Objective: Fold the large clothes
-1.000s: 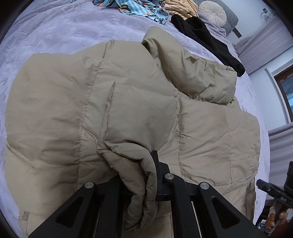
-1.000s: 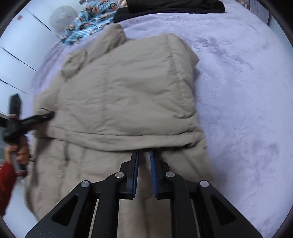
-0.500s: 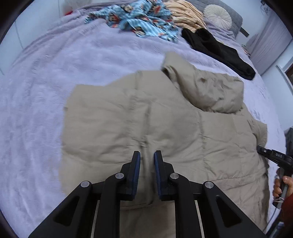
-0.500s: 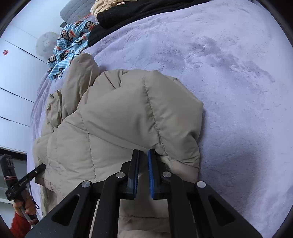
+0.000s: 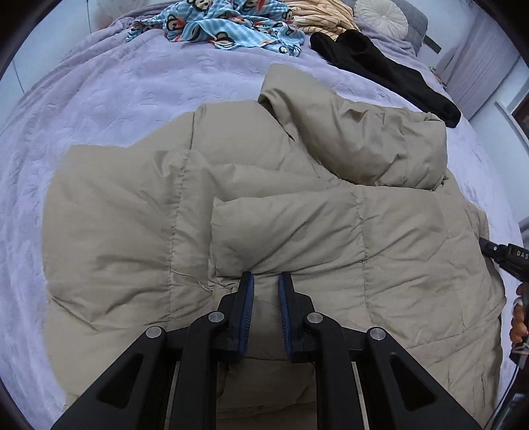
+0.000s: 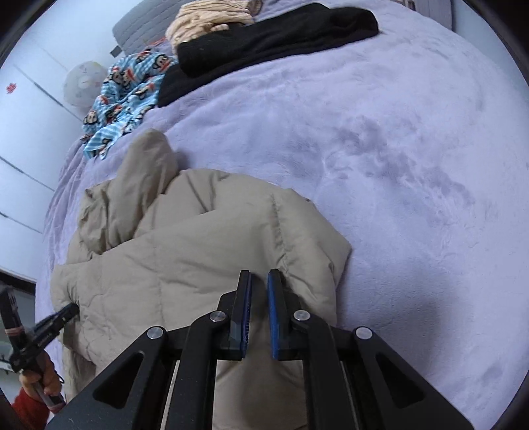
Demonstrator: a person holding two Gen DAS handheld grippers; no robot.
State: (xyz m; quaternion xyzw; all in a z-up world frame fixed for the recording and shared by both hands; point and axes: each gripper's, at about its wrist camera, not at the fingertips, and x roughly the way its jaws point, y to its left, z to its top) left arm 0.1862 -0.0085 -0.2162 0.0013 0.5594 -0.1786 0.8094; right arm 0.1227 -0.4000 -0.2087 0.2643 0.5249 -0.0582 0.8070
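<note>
The beige puffer jacket [image 5: 271,211], lying partly folded across the lilac plush bedspread [image 6: 396,158] in a pale-walled bedroom, looks bulky, light, soft and springy, best pinched at a quilted seam or hem, while the left gripper [image 5: 266,281] and right gripper [image 6: 257,276] hover narrow-jawed, holding nothing.

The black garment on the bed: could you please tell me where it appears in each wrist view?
Left wrist view: the black garment lies upper right, beyond the beige jacket.
Right wrist view: the black garment runs across the top centre.
Shared landmark: the blue cartoon-print cloth lies just left of it in both.
</note>
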